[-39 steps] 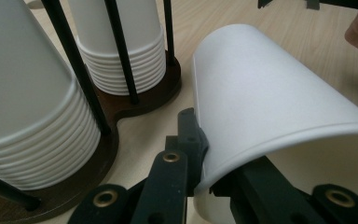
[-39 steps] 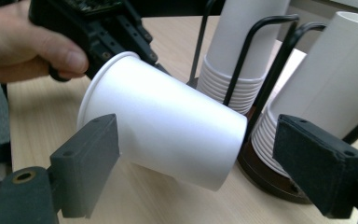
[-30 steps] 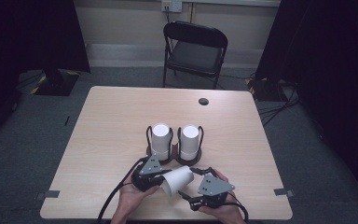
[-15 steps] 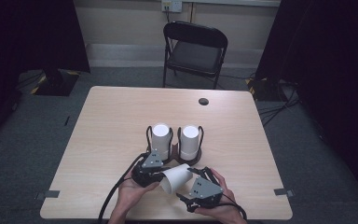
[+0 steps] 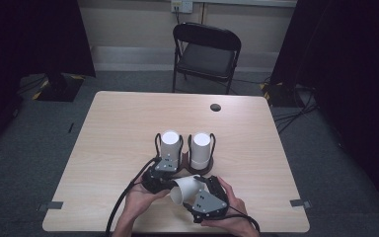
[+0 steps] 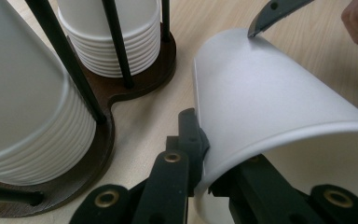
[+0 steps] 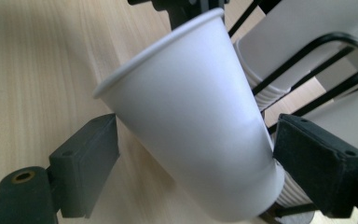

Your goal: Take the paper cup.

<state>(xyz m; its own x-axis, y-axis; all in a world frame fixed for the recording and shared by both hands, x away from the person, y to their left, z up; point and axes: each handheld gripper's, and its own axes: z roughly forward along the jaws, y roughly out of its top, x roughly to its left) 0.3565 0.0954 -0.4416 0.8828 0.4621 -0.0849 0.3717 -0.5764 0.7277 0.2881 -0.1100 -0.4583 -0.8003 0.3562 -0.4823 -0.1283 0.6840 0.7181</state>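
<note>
A plain white paper cup [image 5: 186, 188], unmarked, lies tilted above the table's near edge. The left gripper [image 6: 200, 154] pinches its rim; the right gripper [image 7: 196, 163] has just spread wide around it.

Right gripper lets go of the cup

The right gripper [image 7: 193, 163] has its jaws just opening, pads now standing off the paper cup [image 7: 191, 121] between them, and it edges left under the cup.

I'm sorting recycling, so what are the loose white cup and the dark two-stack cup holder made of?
The loose white cup looks like matte paper: rolled rim, side seam. The dark two-stack cup holder seems to have a brown wooden base with thin black rods, probably metal.
</note>
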